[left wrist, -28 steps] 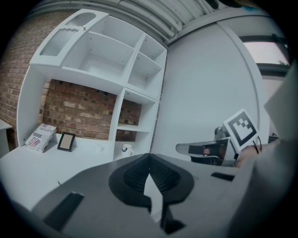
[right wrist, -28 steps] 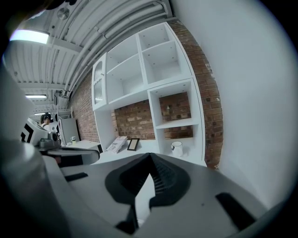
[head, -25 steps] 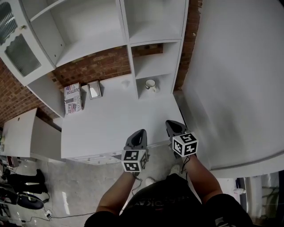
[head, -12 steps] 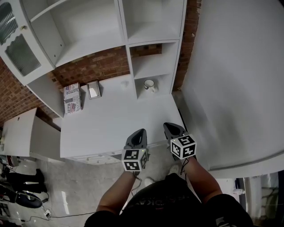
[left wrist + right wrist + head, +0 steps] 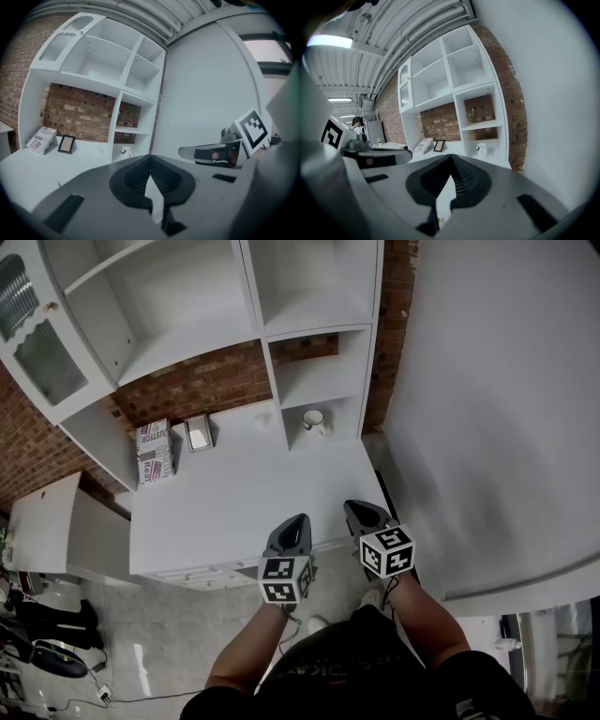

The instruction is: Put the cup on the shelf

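Cup (image 5: pixel 315 420) in shelf (image 5: pixel 323 381); box (image 5: pixel 155 452) lettered "USTFOR"

The shelf (image 5: pixel 319 310) and desk (image 5: pixel 234 502) are plain white, set against a red-brown brick wall (image 5: pixel 202 385) with pale mortar lines. The cup (image 5: pixel 314 420) is white. The box (image 5: pixel 155 451) is white with red and dark print; the frame (image 5: pixel 198 432) is dark. The left gripper (image 5: pixel 298 521) and right gripper (image 5: pixel 361 509) are grey with black ribbed pads (image 5: pixel 133 176), each with a white cube of black square markers. The floor (image 5: pixel 187 634) is glossy pale grey
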Action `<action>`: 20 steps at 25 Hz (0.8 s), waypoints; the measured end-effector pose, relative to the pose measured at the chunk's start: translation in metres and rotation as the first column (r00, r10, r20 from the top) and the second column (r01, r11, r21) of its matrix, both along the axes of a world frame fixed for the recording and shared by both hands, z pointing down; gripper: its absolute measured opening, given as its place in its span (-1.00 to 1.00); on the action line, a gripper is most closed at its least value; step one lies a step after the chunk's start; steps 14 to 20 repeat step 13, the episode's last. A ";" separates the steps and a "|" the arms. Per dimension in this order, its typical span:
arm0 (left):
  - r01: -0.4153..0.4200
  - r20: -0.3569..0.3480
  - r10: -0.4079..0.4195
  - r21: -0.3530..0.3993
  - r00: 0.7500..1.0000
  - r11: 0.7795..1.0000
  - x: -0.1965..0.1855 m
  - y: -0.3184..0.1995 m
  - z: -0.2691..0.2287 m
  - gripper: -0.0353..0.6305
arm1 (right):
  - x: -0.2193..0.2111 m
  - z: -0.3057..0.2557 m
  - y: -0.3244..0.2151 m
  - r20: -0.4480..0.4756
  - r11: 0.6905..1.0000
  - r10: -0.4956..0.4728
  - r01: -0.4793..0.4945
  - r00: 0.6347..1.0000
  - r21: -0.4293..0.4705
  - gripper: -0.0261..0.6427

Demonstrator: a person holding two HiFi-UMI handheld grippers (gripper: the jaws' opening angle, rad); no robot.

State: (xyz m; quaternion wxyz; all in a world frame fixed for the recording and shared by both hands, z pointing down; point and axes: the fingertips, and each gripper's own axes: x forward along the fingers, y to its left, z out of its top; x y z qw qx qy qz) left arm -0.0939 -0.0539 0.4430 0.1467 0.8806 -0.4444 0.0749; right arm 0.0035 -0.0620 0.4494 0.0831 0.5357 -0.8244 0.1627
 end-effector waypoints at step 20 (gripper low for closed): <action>-0.002 -0.002 0.002 0.003 1.000 1.000 0.008 0.015 -0.003 -0.88 | 0.004 -0.008 0.016 -0.003 1.000 -0.004 0.004 1.000 0.012 -0.92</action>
